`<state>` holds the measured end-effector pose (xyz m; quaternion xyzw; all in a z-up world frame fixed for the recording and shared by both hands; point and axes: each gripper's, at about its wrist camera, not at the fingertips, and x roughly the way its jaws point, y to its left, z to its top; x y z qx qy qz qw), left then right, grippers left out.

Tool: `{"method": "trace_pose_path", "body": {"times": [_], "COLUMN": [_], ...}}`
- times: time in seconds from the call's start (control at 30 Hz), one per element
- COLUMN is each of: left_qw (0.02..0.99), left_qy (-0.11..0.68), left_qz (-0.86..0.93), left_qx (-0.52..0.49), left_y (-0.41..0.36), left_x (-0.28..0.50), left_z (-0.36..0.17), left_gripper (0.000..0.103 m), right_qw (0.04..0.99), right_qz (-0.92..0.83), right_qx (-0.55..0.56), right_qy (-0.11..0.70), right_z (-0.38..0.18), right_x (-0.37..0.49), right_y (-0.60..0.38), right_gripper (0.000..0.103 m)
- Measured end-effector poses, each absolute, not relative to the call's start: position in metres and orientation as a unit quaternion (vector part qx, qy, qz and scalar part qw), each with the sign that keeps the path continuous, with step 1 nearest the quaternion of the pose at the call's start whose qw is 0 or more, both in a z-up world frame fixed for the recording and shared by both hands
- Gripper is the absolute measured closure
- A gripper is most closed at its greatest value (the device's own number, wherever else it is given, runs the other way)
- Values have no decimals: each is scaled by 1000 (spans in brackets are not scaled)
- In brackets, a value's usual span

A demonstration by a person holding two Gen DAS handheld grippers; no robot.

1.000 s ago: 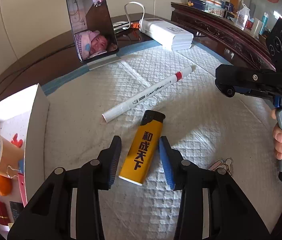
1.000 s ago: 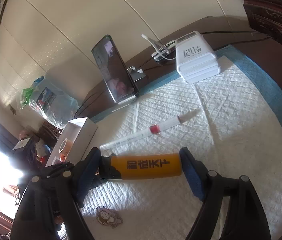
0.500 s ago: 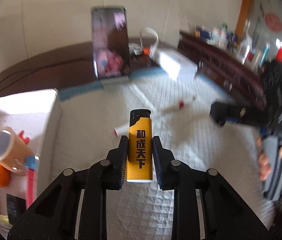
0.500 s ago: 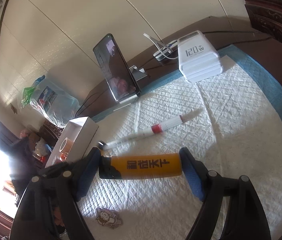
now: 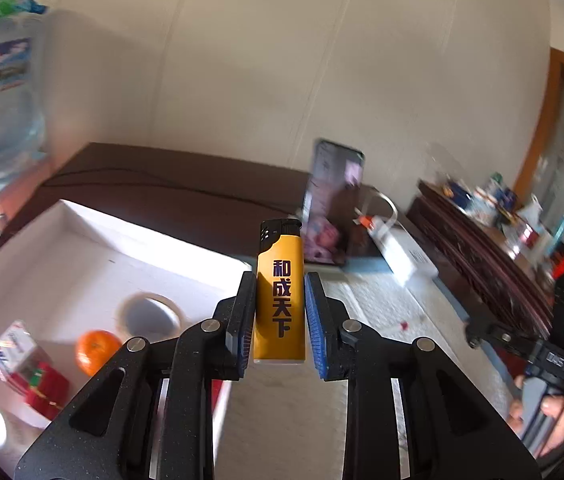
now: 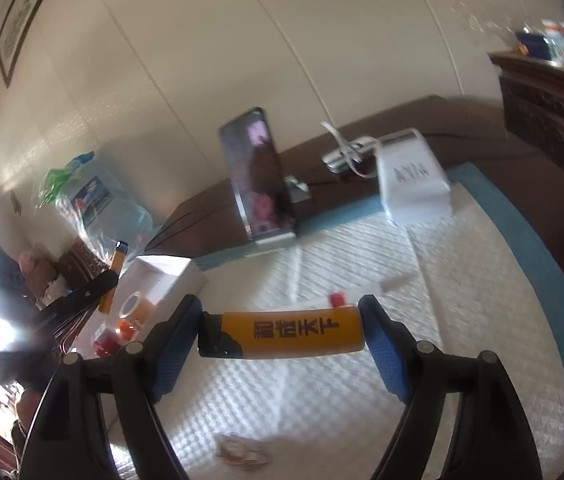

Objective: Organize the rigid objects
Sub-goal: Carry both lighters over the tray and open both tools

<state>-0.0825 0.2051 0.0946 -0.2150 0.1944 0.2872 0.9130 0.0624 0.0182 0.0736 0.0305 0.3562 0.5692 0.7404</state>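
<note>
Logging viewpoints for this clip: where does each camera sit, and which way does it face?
Left wrist: behind the left gripper, clamping an upright lighter, facing the white box; the right gripper and hand show at right.
Right wrist: behind the right gripper, spanning a crosswise lighter, facing the mat; left gripper at left.
Shared: phone, white box, power bank.

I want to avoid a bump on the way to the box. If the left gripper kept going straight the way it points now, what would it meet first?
Probably the phone propped on the table; the lighter in the left gripper points just left of it. Depth is unclear. The white box lies off to the left.
</note>
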Motion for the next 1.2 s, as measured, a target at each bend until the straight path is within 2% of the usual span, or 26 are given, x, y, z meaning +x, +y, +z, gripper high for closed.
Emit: {"method": "trace_pose_path", "body": {"times": [0.3,0.6,0.93,1.13,1.2], "left_qw": [900,849,813,800,796], "left_qy": [130,74,74,64,56], "left_qz": [354,421,464,478,481], "left_qx": [-219,-311,-345,-356,-363], "left_y": [225,272,291,294,294], "left_x": [-124,-180,-198,-206,-210], "left_z": [111,104,92,88,88], "left_gripper": [79,79,79,79,75], "right_qw": [728,682,607,608,608], "right_qz": [605,660,713,710,712], "right_qx": [-3,-55,-173,-207,-206], "right_qy": [322,310,306,289,285], "right_z": [108,120,75,53,52], "right_x": [26,-23,-117,-137,-136], "right_y": [46,104,182,199,196], "right_gripper": [23,23,23,22,20]}}
